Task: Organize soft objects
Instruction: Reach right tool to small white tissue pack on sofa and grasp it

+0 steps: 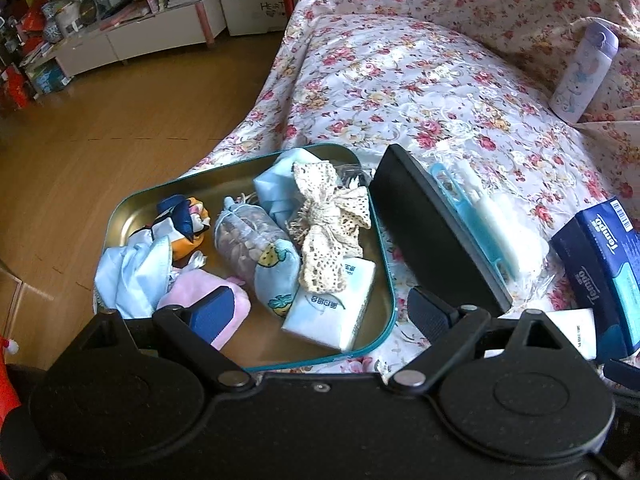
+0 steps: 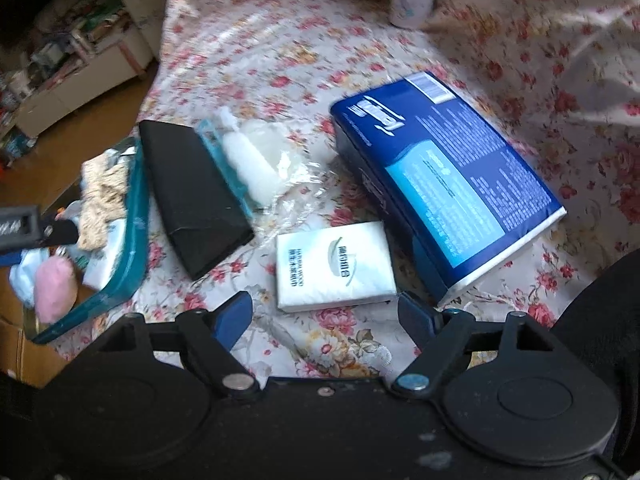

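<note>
Hovering right tool (image 2: 324,314), spread and empty, just short of flat white tissue pack (image 2: 335,269), long axis crosswise.

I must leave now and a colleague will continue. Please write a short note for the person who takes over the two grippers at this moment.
Left gripper: open, empty, over the tin tray.
Right gripper: open, empty, above the white tissue pack on the floral cover.
Done: lace bow, pouches and another tissue pack lie in the tray.
Left: white tissue pack, blue tissue box, perhaps the black case.
</note>
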A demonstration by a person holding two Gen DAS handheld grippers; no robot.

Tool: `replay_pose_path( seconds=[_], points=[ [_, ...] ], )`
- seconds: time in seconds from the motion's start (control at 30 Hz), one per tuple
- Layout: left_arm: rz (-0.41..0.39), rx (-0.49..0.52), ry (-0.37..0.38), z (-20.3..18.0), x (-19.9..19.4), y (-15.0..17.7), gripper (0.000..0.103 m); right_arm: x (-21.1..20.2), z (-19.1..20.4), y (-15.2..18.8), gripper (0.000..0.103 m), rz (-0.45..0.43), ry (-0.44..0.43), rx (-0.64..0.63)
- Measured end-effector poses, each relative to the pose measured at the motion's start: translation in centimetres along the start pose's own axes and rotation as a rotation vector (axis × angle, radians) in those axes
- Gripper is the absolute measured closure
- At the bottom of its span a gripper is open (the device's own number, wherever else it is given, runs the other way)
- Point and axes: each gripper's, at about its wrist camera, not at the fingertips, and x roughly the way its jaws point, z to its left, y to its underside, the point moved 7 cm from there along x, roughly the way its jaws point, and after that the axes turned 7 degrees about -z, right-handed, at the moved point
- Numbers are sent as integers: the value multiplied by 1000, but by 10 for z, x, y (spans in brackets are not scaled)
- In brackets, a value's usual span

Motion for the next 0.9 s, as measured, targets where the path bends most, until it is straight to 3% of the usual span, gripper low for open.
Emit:
replay_pose_path(
  seconds=[0.23,0.4,0.47,0.6,0.73,0.9],
  points=[
    [7,3,8,-2,3,2,13,27,-9,-12,22,84,61,108],
    [8,4,11,-2,4,2,13,42,0,-17,22,102,77,69],
    [8,6,13,-2,3,2,13,47,4,-17,28,120,74,55],
    [7,5,15,-3,4,-1,13,44,8,-19,29,118,32,44],
    [-3,19,15,-8,3,-10,13,22,12,-25,30,64,-31,10],
    [-12,29,28,-19,2,-24,13,-20,15,-52,29,-124,-76,-74]
  ],
)
